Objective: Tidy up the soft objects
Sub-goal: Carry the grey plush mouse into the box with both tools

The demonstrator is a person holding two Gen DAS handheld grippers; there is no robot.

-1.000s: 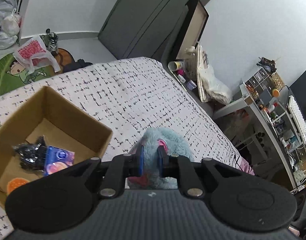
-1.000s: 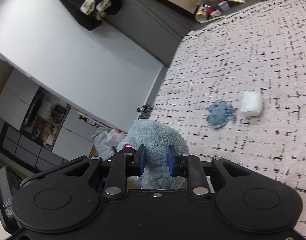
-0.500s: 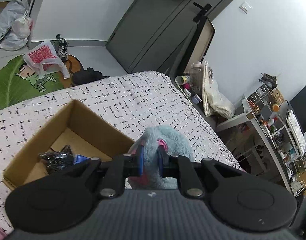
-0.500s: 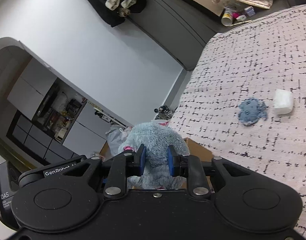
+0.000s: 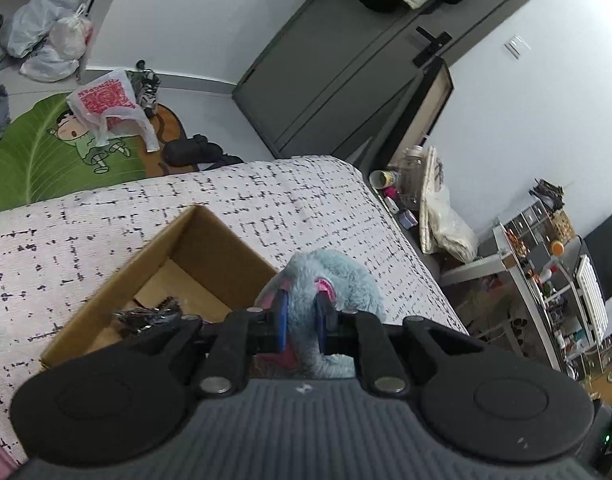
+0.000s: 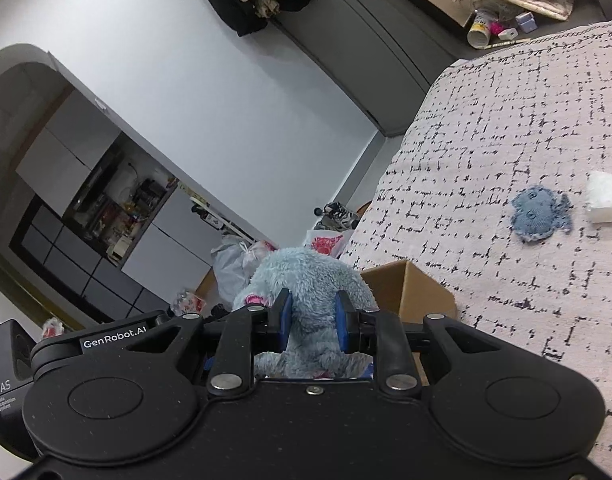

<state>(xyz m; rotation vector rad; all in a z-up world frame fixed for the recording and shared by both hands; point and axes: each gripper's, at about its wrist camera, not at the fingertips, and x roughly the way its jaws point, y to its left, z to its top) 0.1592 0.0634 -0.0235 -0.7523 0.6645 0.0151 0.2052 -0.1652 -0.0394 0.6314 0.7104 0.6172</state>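
Plush, blue and furry w/ pink bits, is hanging in the air just beside the box, pinched from two sides: left gripper is clenching a fold of its fur btwn the blue pads, and right gripper is clenching another fold the same way. Both are grasping the same toy, so it's being carried two-handed above the bed.

Step in hand, as I'm judging it: bringing the plush over the box opening and dropping it in. To do it well:
- keep both grippers moving together, same pace, so the fur isn't stretching or slipping out of one pinch
- get the toy's bulk centred over the opening, not over the near wall, bc it looks wide vs. the box
- lower before letting go; box is already holding a dark crinkly item, so aim for the bare floor part
- let go w/ both at about the same time, else it's swinging off one side.

Still left on the bed: denim patch and white pack, just beside each other, well apart from the box.

Writing: "GenRobot.AI" on the right gripper body, "DAS" on the unit at its left edge, smaller print under it unreadable. Red print on the bag on the floor is too small to read.
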